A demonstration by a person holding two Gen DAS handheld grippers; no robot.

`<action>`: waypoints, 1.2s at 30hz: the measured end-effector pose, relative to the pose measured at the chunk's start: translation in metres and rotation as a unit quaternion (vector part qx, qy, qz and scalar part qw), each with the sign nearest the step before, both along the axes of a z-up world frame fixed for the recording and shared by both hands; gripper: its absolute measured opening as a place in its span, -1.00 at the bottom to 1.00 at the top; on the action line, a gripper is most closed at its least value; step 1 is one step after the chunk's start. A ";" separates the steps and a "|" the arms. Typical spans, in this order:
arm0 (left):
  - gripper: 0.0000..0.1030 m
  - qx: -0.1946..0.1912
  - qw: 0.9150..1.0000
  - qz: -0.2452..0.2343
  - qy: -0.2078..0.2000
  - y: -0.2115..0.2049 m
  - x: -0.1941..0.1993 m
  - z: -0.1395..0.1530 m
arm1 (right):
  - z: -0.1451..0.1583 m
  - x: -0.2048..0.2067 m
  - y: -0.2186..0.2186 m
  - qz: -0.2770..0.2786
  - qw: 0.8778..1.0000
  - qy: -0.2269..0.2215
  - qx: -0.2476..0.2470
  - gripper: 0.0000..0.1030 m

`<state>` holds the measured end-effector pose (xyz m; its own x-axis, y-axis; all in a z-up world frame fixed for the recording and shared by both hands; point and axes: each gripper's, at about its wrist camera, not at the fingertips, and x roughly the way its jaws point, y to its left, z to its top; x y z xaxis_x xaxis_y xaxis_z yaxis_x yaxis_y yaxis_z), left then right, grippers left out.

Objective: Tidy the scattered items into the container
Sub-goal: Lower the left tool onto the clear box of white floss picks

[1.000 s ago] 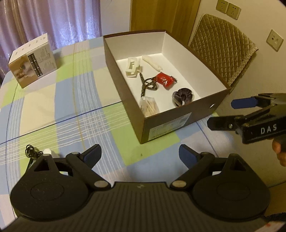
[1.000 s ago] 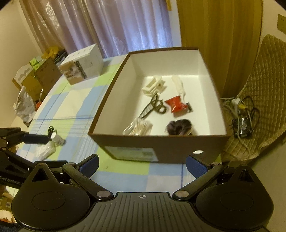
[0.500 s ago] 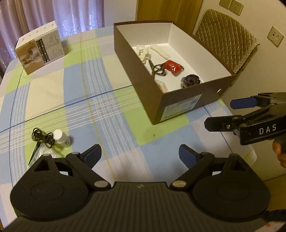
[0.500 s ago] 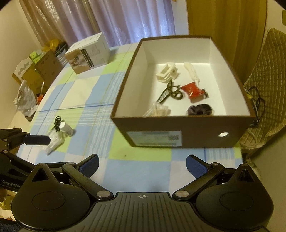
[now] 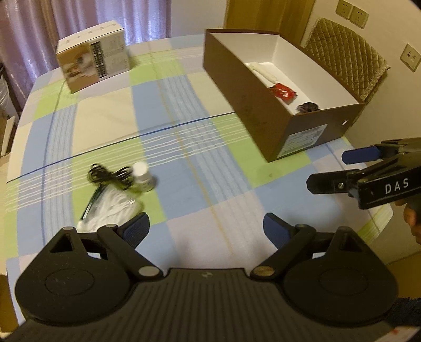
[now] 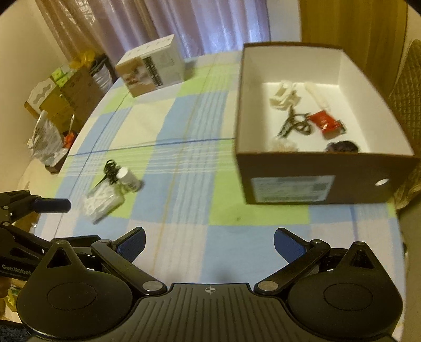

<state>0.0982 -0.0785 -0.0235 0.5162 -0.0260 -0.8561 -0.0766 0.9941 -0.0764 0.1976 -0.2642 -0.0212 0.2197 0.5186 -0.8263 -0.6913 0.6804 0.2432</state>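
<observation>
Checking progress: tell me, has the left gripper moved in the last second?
Yes. The left gripper has backed away from the brown box, toward the small bottle.

Both grippers blk, blue pads (image 5: 136, 229), brass pivot screws; right marked "DAS".

Pastel checks under a brown box

The tablecloth (image 5: 184, 110) is checked in blue, green and cream; the cardboard box (image 6: 302, 168) is brown outside, white inside, holding a red packet (image 6: 327, 123); the small bottle (image 5: 142, 175) is white-capped; the curtains (image 6: 210, 23) are mauve.
</observation>
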 end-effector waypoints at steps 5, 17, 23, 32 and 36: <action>0.77 -0.005 1.000 0.019 0.003 0.028 -0.018 -0.004 | -0.008 -0.017 0.021 0.012 1.000 0.007 0.002 0.96; 0.76 0.011 0.999 0.033 -0.019 0.067 -0.042 -0.001 | -0.010 -0.042 0.055 0.017 1.000 -0.001 0.017 0.96; 0.76 0.015 0.999 0.036 -0.027 0.079 -0.046 -0.002 | -0.009 -0.049 0.063 0.022 0.999 -0.009 0.024 0.96; 0.76 0.026 0.999 0.024 -0.037 0.085 -0.046 -0.009 | -0.014 -0.055 0.069 0.034 0.998 -0.034 0.030 0.96; 0.76 0.034 0.998 0.017 -0.047 0.085 -0.044 -0.015 | -0.020 -0.052 0.068 0.032 0.998 -0.028 0.036 0.96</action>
<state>0.0540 0.0070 -0.0382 0.5936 0.0489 -0.8032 -0.1055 0.9943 -0.0174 0.1454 -0.1959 -0.0417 0.2297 0.5900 -0.7740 -0.7464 0.6172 0.2490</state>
